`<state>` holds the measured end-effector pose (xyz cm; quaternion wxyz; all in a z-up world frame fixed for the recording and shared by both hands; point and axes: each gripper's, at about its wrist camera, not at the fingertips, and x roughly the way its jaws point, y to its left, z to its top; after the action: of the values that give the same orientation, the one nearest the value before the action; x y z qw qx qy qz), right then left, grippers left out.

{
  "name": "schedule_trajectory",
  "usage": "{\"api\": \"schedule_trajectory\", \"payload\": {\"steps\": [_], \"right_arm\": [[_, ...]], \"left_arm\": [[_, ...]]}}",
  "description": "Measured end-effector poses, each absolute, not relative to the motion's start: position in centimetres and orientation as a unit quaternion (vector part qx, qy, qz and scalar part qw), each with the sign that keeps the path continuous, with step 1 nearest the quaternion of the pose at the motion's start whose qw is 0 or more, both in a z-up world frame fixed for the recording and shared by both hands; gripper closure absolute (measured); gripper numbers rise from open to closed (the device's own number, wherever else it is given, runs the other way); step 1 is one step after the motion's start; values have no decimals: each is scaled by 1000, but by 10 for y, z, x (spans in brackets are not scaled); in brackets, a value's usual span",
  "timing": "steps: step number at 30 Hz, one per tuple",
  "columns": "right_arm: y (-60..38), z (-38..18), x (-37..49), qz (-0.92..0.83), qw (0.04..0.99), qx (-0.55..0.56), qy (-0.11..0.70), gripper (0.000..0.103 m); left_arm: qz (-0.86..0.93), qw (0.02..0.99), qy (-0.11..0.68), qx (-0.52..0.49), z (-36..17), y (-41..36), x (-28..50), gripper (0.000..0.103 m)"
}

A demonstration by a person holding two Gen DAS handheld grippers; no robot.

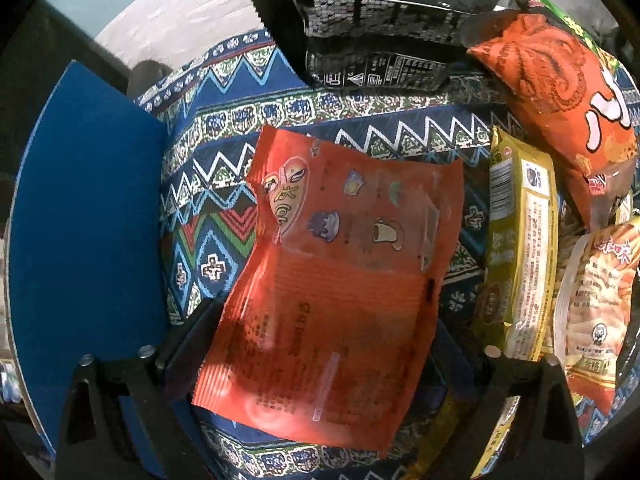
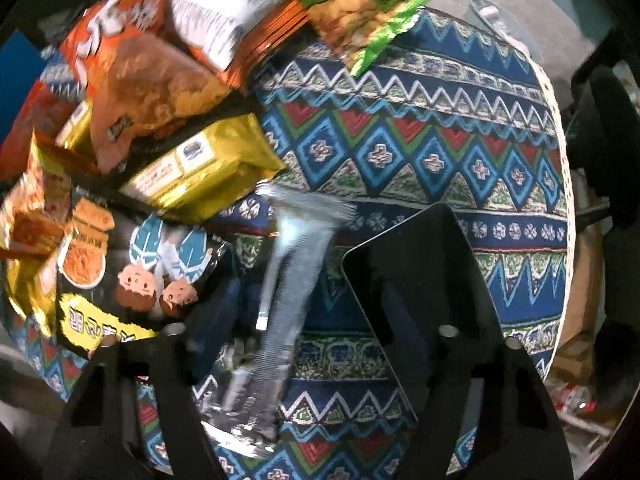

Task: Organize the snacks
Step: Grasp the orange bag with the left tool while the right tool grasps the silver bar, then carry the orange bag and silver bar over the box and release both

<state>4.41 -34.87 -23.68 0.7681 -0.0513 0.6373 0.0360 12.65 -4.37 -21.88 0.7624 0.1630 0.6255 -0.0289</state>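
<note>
Two packets are in hand at once: the left gripper (image 1: pixel 320 364) has its fingers pinched on the near end of a flat red packet (image 1: pixel 340 264), and the right gripper (image 2: pixel 320 364) appears to pinch a silvery packet (image 2: pixel 280 280), though that one is blurred and its lower end is hard to read. The red packet fans forward from between the left fingers, hanging above the patterned tablecloth (image 1: pixel 224 208), with a blue board (image 1: pixel 88 220) to its left and a yellow packet (image 1: pixel 520 248) and an orange bag (image 1: pixel 560 96) to its right. In the right view the silvery packet rises from between the fingers, a black tray (image 2: pixel 420 280) just to its right and the heap of snacks (image 2: pixel 160 120) to its left. To do this well, I judge each packet should be carried level and low, kept clear of the heap, and let go only once it lies flat where it belongs.
</note>
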Motion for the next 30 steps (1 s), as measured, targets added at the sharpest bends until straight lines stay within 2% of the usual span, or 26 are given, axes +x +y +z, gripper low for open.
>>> {"api": "schedule_trajectory", "payload": {"steps": [1,3,4,5,6,10,13,18,20,21,30], "right_arm": [[-344,-237,42,36,770,-71,633,43],[-336,-238,39,42,771,-88,630,50],[-334,-238,36,41,770,-94,630,57],[-333,-238,34,39,769,-96,631,60],[-333,-237,32,40,767,-91,634,63],[-341,-229,21,56,766,-36,639,63],[-348,-233,17,64,761,-13,645,63],[-346,-246,23,63,755,-31,652,63],[-339,-247,26,65,759,-50,646,73],[-336,-247,26,65,759,-49,646,75],[-324,-210,36,69,780,-57,619,75]], "left_arm": [[-34,766,619,168,-217,-44,128,15],[-35,769,615,172,-209,-51,120,28],[-37,770,614,170,-208,-50,122,31],[-37,772,612,169,-211,-50,120,37],[-38,774,610,167,-210,-48,121,39],[-44,779,605,157,-211,-43,121,45],[-48,781,606,142,-211,-35,119,55],[-52,782,606,134,-210,-36,114,56],[-56,784,603,136,-210,-35,114,62],[-57,786,601,136,-209,-36,113,64],[-69,795,590,119,-195,-30,89,70]]}}
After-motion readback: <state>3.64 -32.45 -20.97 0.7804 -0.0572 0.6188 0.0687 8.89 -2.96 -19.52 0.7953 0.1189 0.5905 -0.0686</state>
